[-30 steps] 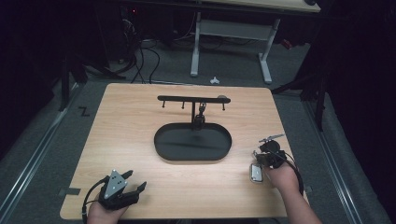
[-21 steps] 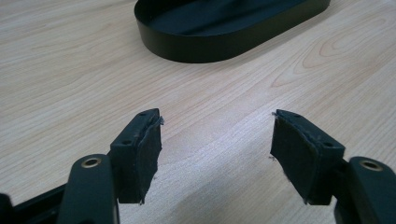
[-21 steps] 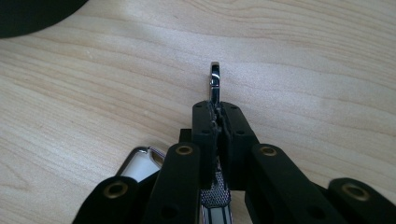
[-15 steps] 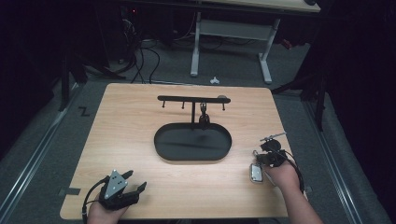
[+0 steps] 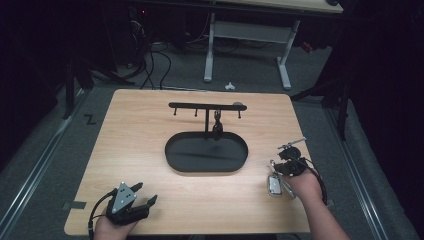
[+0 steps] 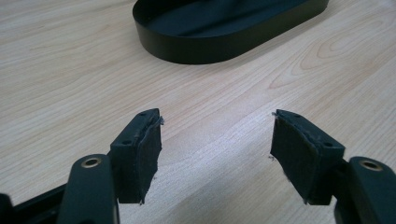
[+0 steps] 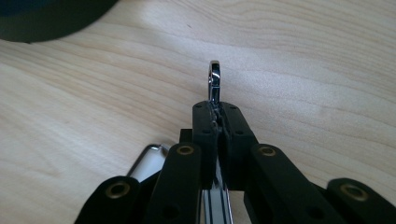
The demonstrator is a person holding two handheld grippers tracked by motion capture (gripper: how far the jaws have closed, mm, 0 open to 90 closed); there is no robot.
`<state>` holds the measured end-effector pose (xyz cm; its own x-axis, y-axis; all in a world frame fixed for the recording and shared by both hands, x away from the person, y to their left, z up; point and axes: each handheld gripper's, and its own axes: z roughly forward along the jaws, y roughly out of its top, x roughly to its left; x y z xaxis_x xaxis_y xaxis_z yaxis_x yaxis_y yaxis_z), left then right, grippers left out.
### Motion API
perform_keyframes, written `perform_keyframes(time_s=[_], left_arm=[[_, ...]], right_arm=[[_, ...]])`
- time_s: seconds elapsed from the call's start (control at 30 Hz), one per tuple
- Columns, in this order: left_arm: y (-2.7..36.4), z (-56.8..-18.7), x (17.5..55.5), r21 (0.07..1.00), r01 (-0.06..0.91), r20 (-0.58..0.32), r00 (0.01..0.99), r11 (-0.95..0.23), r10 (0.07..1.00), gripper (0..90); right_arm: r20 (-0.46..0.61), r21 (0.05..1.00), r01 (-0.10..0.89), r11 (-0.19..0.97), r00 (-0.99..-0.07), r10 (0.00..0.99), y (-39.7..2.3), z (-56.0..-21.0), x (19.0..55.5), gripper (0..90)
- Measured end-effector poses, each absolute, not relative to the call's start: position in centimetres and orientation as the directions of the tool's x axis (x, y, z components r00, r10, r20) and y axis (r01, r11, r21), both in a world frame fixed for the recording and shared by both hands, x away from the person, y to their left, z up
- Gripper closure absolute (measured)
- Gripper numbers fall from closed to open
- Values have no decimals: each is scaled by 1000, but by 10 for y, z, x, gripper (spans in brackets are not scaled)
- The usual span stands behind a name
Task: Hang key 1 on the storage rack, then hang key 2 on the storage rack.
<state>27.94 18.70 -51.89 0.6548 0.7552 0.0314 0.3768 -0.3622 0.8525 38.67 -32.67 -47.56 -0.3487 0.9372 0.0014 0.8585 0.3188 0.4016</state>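
1. Wood-grain laminate, pale and smooth, forms the table [image 5: 140,150] top; its corners are rounded.
2. Right gripper [image 7: 218,122]: the black jaws are clenched on a thin, polished metal clip [image 7: 214,81], whose rounded chrome tip stands up above the pads. In the high view this gripper [image 5: 291,161] sits near the table's right edge, with a shiny flat metal piece [image 5: 274,185] lying on the wood just beside the hand.
3. Left gripper [image 6: 215,154]: released, jaws well apart, nothing between them. The pads [image 6: 148,158] are matt black with frayed edges. In the high view it [image 5: 131,204] rests near the front left corner.
4. Oval black tray [image 5: 172,156], matt, with a low upright wall, lies at the table's centre. A slim black T-shaped rack [image 5: 207,106] with small pegs rises from its far side; a small dark item [image 5: 217,127] hangs from it.
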Motion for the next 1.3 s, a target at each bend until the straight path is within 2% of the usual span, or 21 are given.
perform_keyframes(time_s=[0.67,1.3], left_arm=[[174,-516,287,862,352,34,678,-364,734,340],[180,-516,278,860,349,52,665,-372,745,342]], right_arm=[[-41,494,775,395,-433,900,-311,-394,360,865],[-59,514,727,454,-498,865,-284,-366,364,864]])
